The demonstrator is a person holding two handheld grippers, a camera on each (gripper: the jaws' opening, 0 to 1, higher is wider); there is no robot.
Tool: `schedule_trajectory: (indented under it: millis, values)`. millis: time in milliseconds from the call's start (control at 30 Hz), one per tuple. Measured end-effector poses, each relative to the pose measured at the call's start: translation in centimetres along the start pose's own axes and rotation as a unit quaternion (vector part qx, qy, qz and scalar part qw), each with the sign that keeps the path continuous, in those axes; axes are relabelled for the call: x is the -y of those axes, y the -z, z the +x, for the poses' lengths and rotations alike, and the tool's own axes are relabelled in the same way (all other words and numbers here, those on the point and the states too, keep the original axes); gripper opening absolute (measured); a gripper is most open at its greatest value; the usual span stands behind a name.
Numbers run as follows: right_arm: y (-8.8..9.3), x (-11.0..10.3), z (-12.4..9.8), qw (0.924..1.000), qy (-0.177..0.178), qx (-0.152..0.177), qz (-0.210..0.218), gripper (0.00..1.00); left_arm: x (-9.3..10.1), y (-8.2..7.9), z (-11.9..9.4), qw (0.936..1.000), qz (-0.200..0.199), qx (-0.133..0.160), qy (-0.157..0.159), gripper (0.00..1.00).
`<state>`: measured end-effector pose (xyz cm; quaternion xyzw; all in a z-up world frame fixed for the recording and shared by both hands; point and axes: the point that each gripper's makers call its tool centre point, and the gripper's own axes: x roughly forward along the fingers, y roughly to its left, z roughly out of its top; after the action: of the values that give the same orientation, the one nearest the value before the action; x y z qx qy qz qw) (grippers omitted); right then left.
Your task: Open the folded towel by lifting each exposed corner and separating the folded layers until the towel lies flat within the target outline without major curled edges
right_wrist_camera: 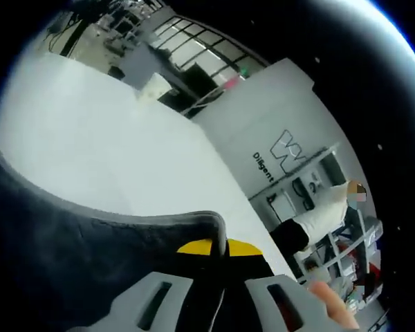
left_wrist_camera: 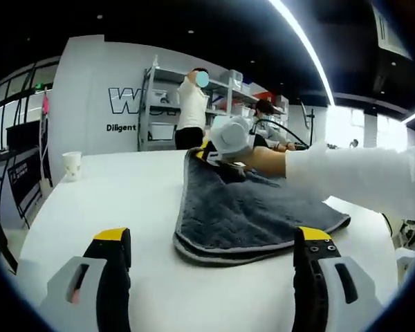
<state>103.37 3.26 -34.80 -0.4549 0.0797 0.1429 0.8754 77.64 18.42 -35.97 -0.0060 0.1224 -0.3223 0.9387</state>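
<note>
Grey towel [left_wrist_camera: 249, 214] folded on white desk [left_wrist_camera: 111, 200]. My right gripper [right_wrist_camera: 218, 259] jaws clamped on far corner; left gripper [left_wrist_camera: 211, 259] jaws open, near edge. Soft, limp, light; I'd pinch corners, top layer only.

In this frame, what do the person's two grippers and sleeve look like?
The left gripper has light grey jaws with black inner faces, yellow tips and a slot in each. The right gripper has the same grey, slotted jaws with yellow tips; in the left gripper view its body is whitish. The person's sleeve is white and long.
</note>
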Motion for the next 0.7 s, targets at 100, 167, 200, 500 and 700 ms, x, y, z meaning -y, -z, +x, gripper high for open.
schedule_trajectory:
  millis: [100,167,200,500,700]
  values:
    - [0.5,-0.5,0.6,0.9999,-0.003,-0.005,0.013,0.0,-0.2,0.0,-0.2,1.0,0.001,-0.003,-0.004,1.0]
    - [0.8,-0.6,0.8,0.9998,-0.003,-0.007,0.019,0.0,-0.2,-0.2,-0.2,1.0,-0.001,0.001,-0.003,1.0]
    - [0.8,-0.8,1.0,0.9997,-0.003,-0.008,0.024,0.0,-0.2,-0.3,-0.2,1.0,-0.002,0.003,-0.001,1.0]
    - [1.4,-1.8,2.6,0.9987,-0.011,-0.022,0.044,0.0,-0.1,-0.6,-0.3,1.0,0.0,0.007,0.001,1.0]
    - [2.0,-2.2,3.5,0.9977,-0.015,-0.036,0.056,0.02,-0.1,-0.7,-0.4,1.0,0.0,0.008,0.0,1.0]
